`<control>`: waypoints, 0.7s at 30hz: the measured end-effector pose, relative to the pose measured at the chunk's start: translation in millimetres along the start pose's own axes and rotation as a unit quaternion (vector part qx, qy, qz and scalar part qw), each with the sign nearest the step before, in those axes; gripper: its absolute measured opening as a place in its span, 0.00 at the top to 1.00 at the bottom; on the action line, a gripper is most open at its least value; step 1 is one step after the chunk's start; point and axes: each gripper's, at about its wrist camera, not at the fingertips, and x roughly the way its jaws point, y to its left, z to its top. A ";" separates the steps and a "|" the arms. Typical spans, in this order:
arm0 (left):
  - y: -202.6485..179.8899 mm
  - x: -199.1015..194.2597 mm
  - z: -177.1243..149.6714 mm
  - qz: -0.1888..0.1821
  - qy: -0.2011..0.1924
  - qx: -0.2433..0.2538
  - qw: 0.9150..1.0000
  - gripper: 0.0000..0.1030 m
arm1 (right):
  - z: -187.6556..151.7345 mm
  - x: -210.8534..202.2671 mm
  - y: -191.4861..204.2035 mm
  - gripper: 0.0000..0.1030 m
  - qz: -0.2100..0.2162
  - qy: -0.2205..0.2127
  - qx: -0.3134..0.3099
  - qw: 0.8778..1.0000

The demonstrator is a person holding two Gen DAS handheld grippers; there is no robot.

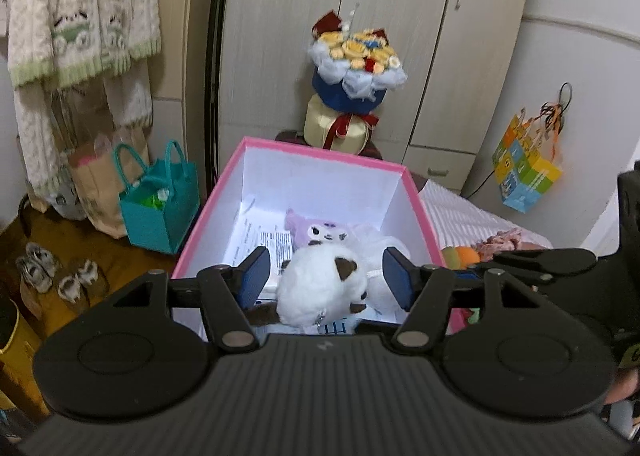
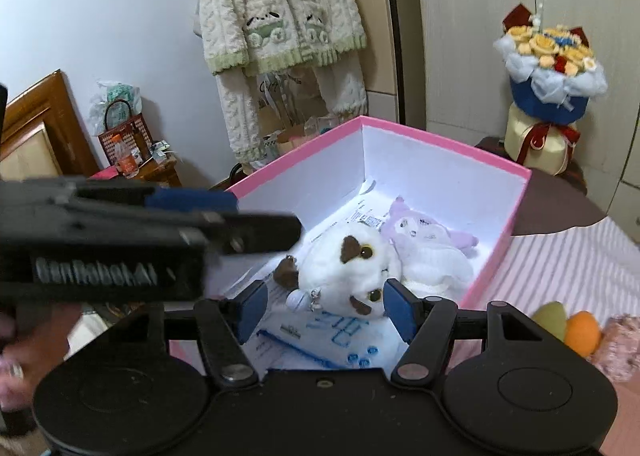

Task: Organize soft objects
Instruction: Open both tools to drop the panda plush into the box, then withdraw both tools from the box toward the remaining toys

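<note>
The white plush cat lies on its side inside the pink box on the bed, pressed against one purple plush atop some papers. Both claws hover at the box's near edge: the left claw stands open with the cat between its pads but untouched, and the right claw gapes too, gripping nothing. This looks like the dropping-off step; next comes fetching the toys left out on the striped bed, one green, one orange, one pink fuzzy.
</note>
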 end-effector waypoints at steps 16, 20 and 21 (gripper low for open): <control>-43.5 -87.6 -18.9 -0.050 -0.024 0.086 0.995 0.37 | -32.4 -103.5 4.4 0.33 -0.003 -0.036 -0.004 0.999; -56.5 -102.9 -23.6 -0.070 -0.028 0.099 0.992 0.37 | -38.7 -123.0 2.4 0.33 -0.003 -0.045 0.001 0.999; -60.7 -106.4 -25.0 -0.072 -0.030 0.104 0.991 0.37 | -40.4 -128.4 1.5 0.33 -0.002 -0.048 0.003 0.999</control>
